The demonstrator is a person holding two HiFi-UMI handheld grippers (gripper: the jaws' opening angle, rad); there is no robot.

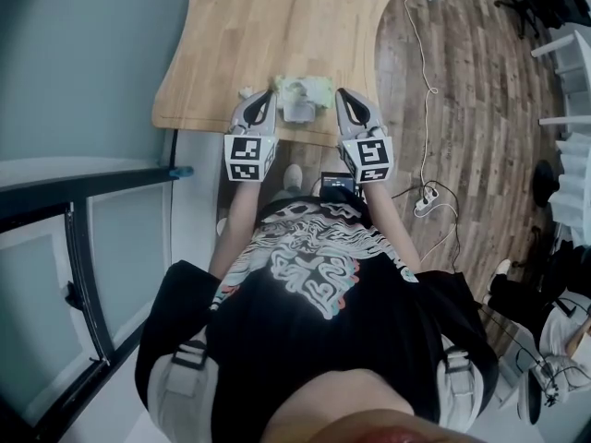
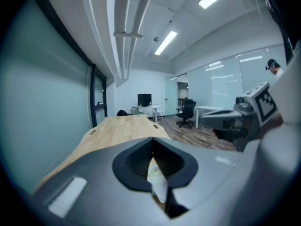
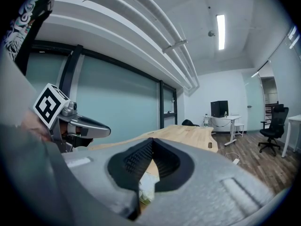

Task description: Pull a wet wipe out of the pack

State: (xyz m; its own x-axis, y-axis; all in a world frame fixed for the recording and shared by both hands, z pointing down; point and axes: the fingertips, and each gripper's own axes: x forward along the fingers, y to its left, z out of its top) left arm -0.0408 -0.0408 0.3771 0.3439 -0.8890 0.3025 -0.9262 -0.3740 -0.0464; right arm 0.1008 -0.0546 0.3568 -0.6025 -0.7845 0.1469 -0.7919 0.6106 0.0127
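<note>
The wet wipe pack (image 1: 306, 88), pale green with a white sheet (image 1: 297, 110) at its near side, lies at the near edge of the wooden table (image 1: 277, 26). My left gripper (image 1: 268, 96) is just left of the pack and my right gripper (image 1: 341, 94) just right of it, both pointing away from me. In the left gripper view the left gripper (image 2: 153, 147) is shut, and a white piece of the pack (image 2: 158, 179) shows below the pads. The right gripper (image 3: 153, 145) looks shut too, with a pale piece of the pack (image 3: 146, 190) beneath it. Whether either one pinches it I cannot tell.
A glass partition with a dark frame (image 1: 83, 247) runs along the left. Cables and a power strip (image 1: 425, 201) lie on the wood floor to the right. Desks and an office chair (image 2: 187, 113) stand beyond the table's far end.
</note>
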